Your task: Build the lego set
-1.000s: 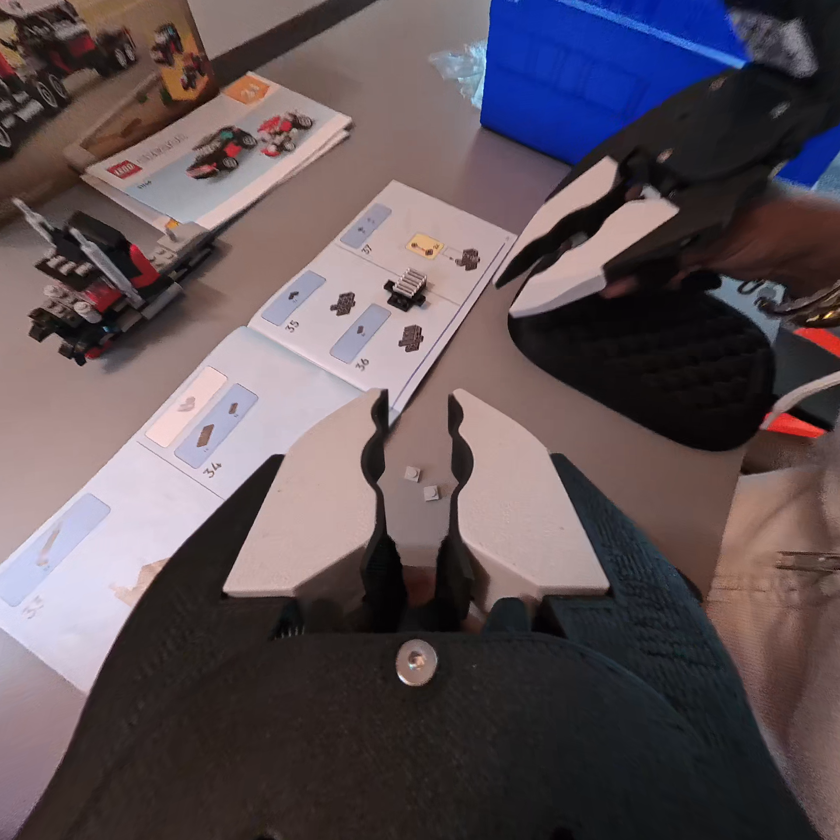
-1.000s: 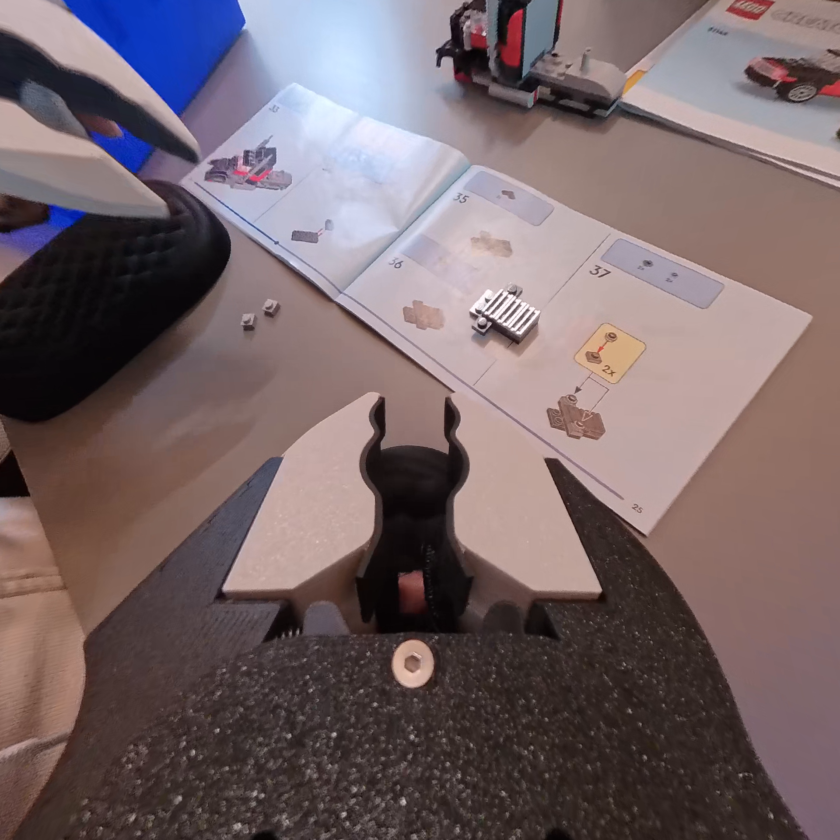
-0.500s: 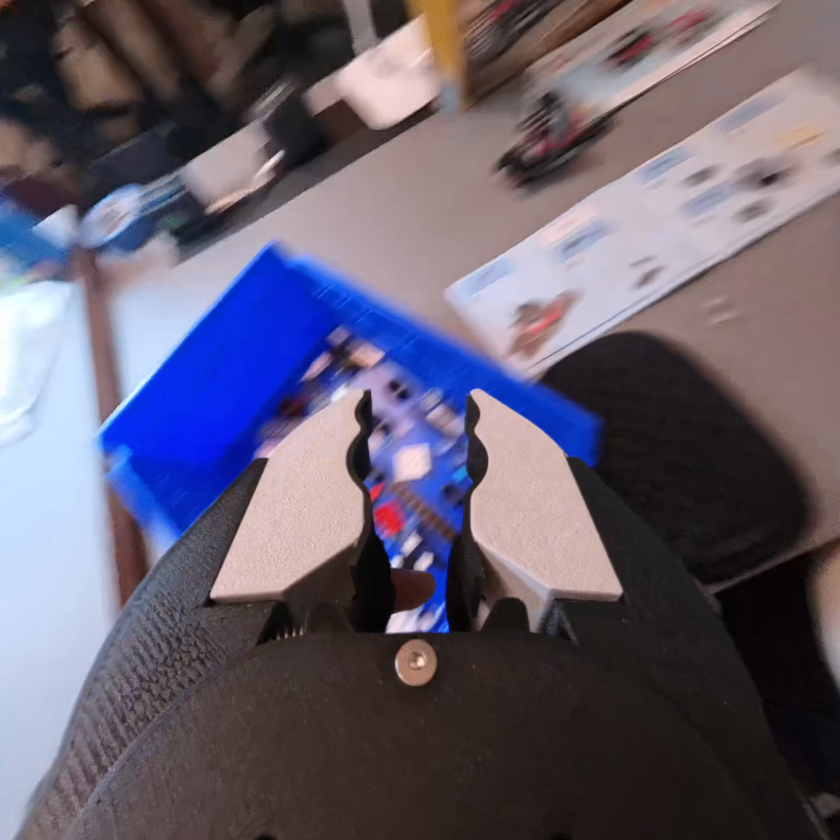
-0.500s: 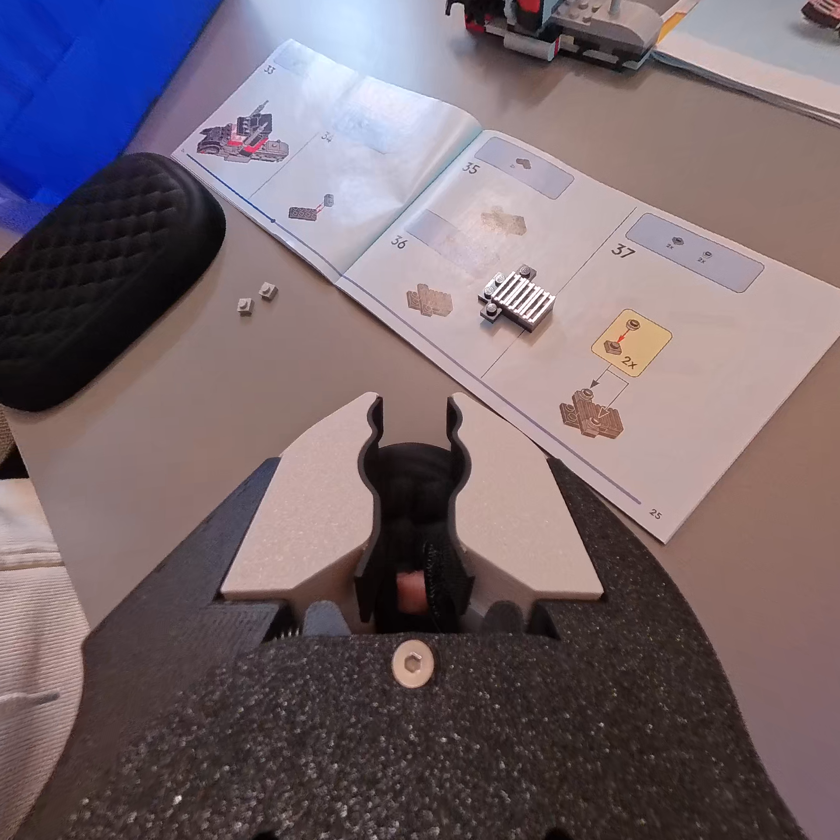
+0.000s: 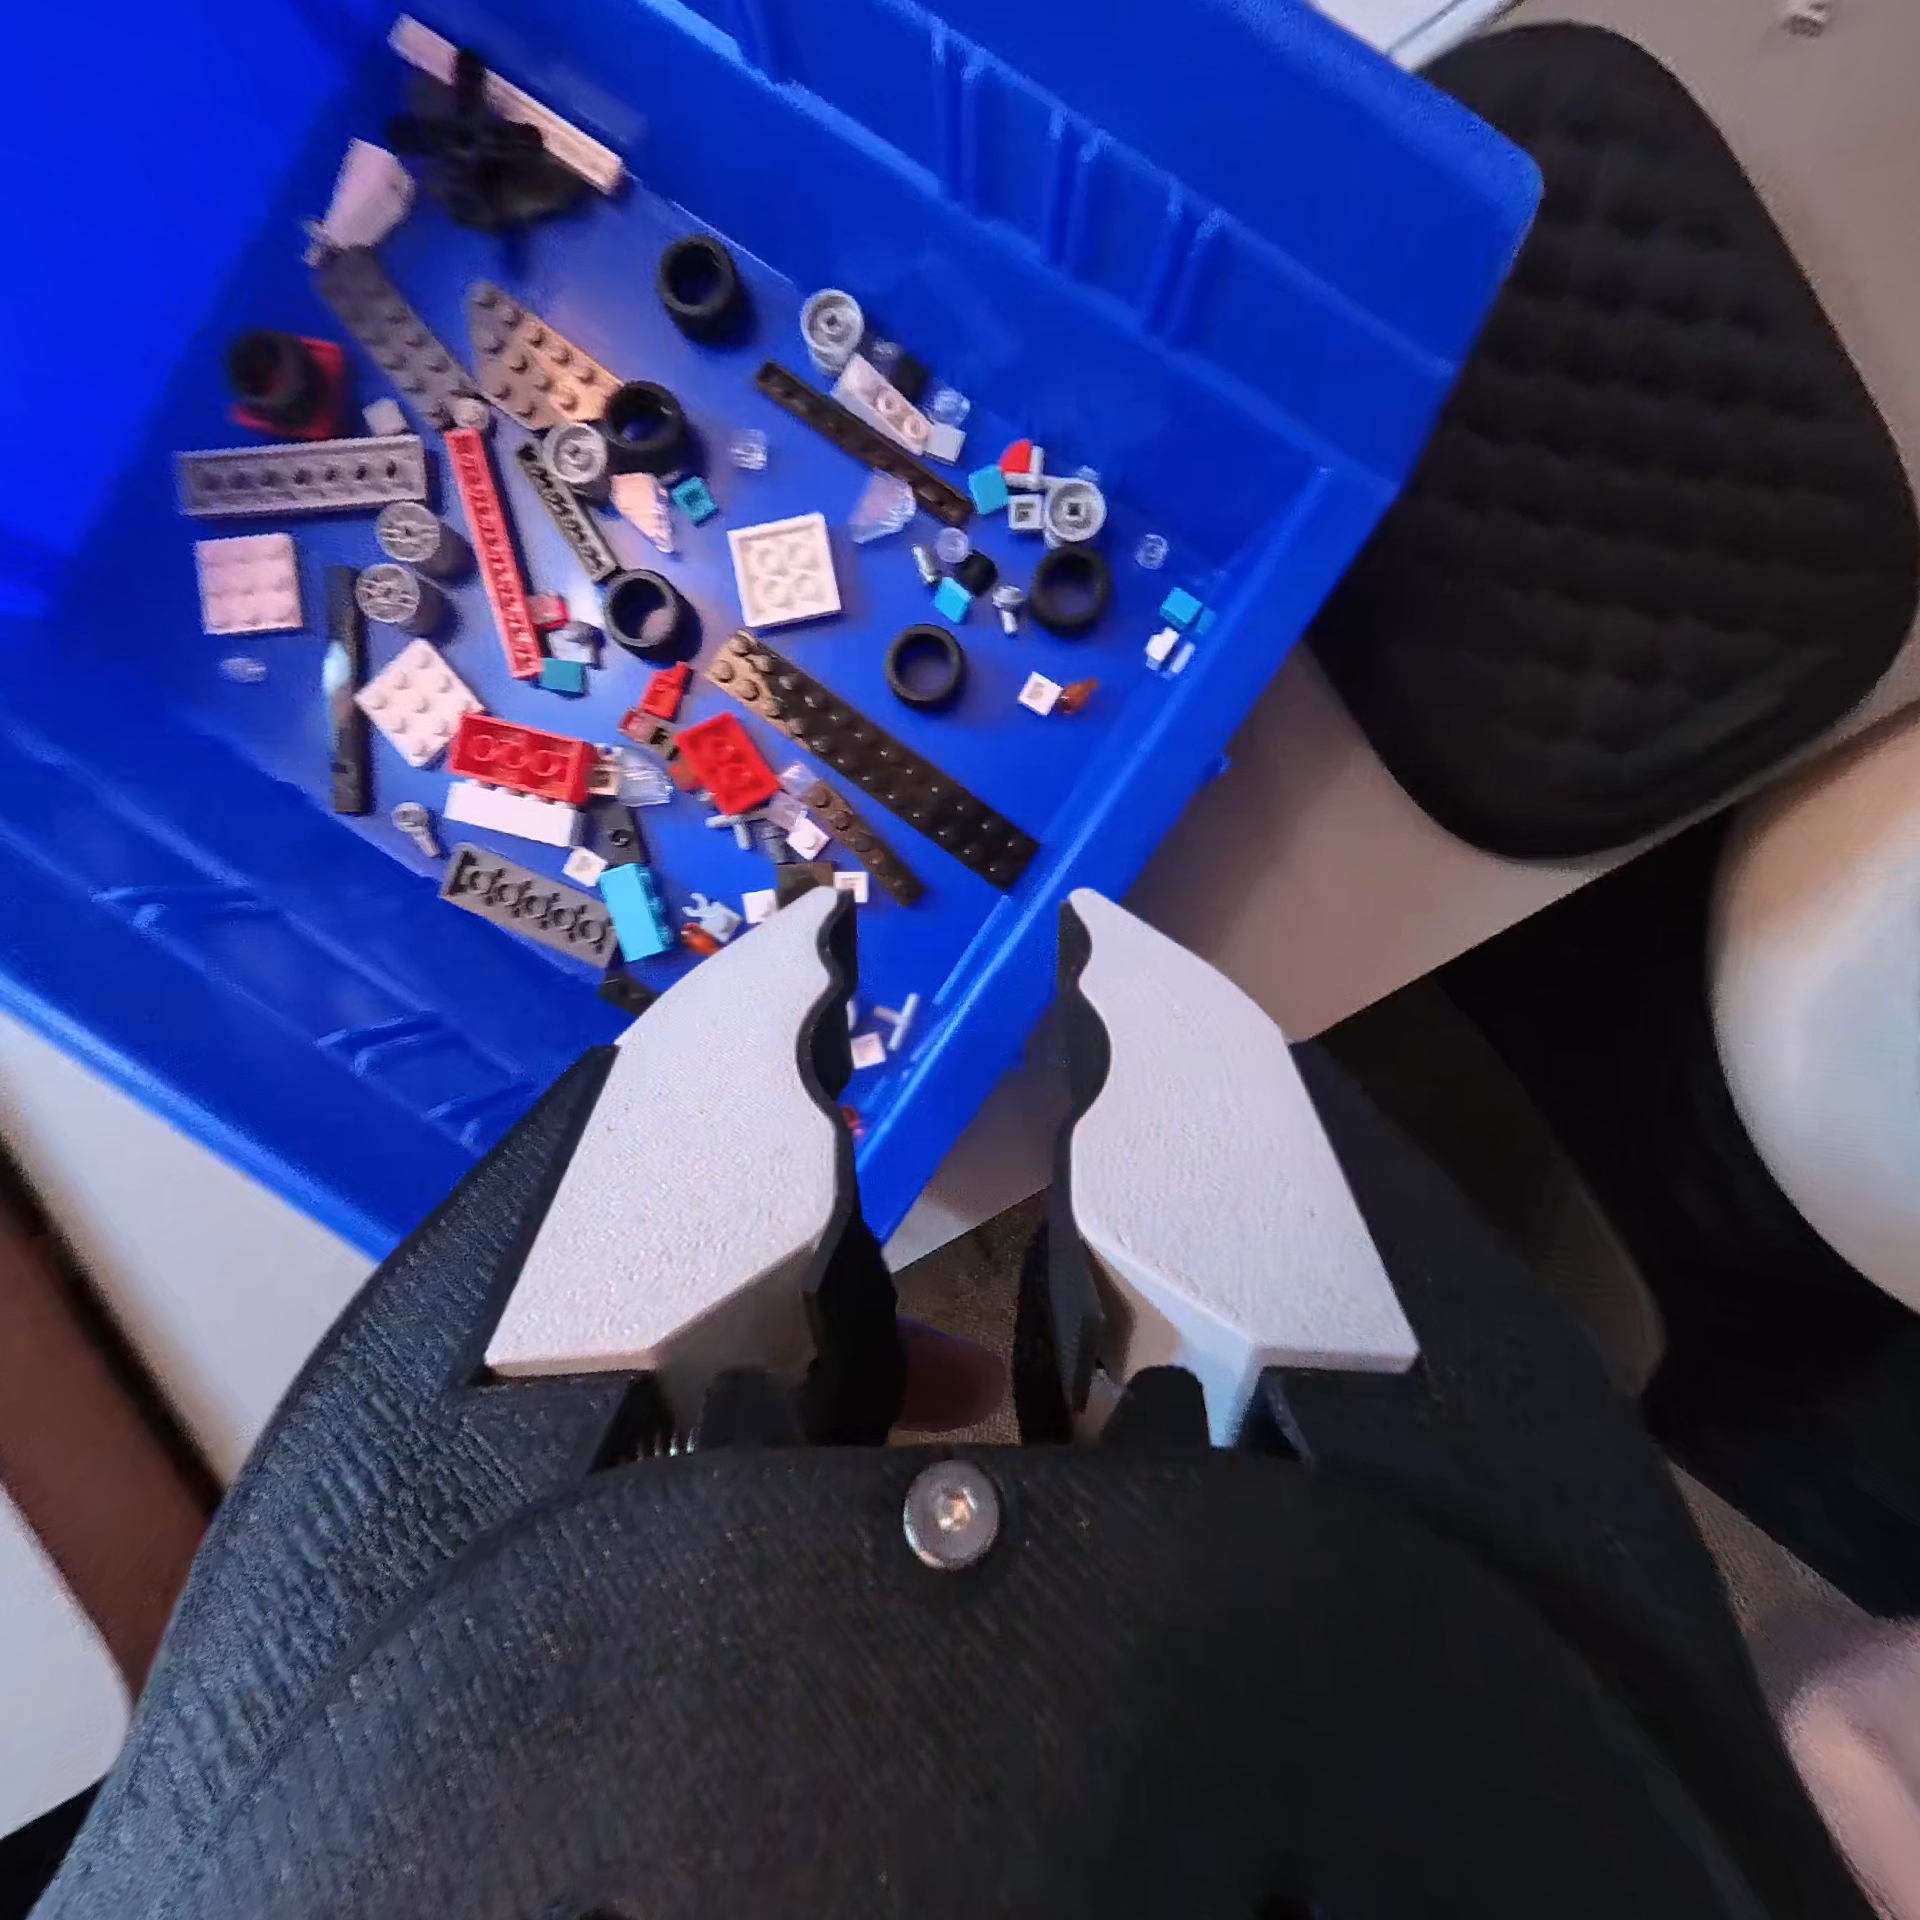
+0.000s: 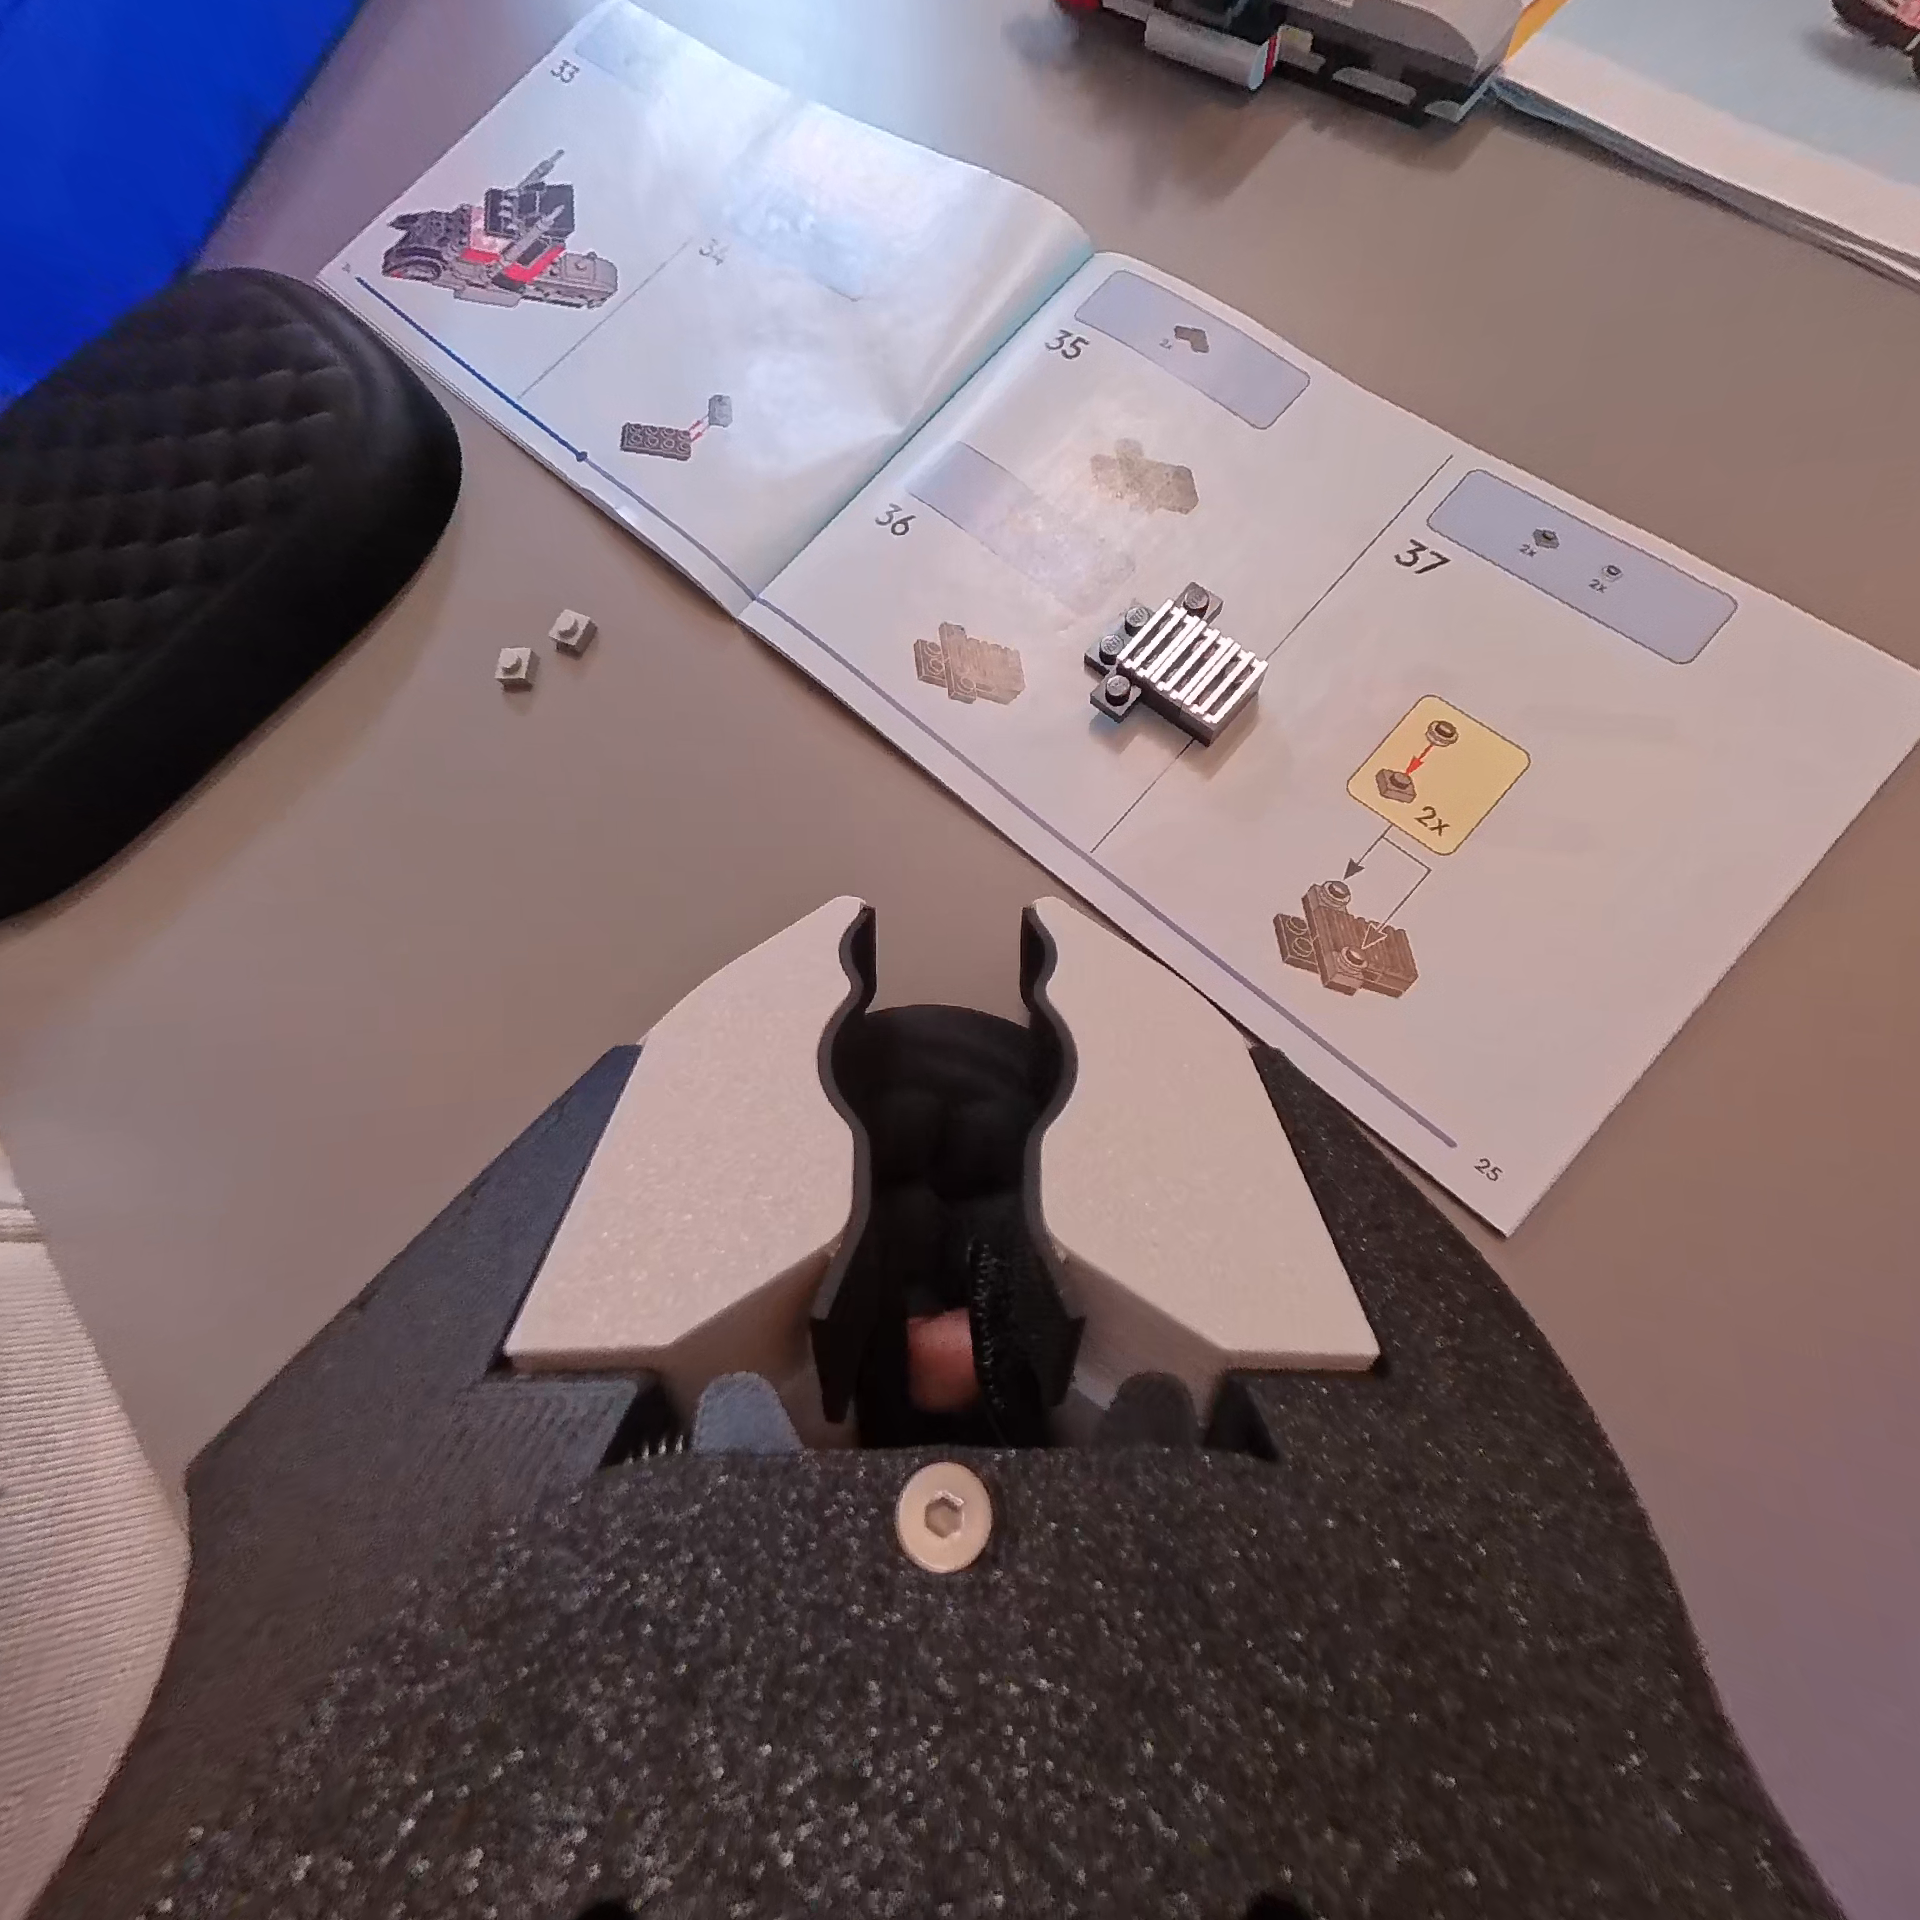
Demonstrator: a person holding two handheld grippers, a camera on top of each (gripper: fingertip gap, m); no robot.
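Observation:
My left gripper (image 5: 956,925) is open and empty, hovering over the near corner of a blue bin (image 5: 1278,343) that holds several loose lego pieces: black tyres, red bricks, grey and black plates. My right gripper (image 6: 945,914) is open and empty, above the grey table just in front of the open instruction booklet (image 6: 831,312). A small dark grey sub-assembly with a silver grille (image 6: 1179,665) lies on the booklet. Two tiny grey one-stud plates (image 6: 540,646) lie on the table left of the booklet.
A black quilted pad (image 6: 177,540) lies left of the booklet and also shows in the left wrist view (image 5: 1662,447), right of the bin. A partly built vehicle (image 6: 1299,42) and a second booklet (image 6: 1766,135) lie at the far edge. Tip to tip, the grippers are about 40 cm apart.
My left gripper has swung away from the two small grey plates on the table, left over the blue bin, and looks down into it. My right gripper has moved slightly closer to the booklet.

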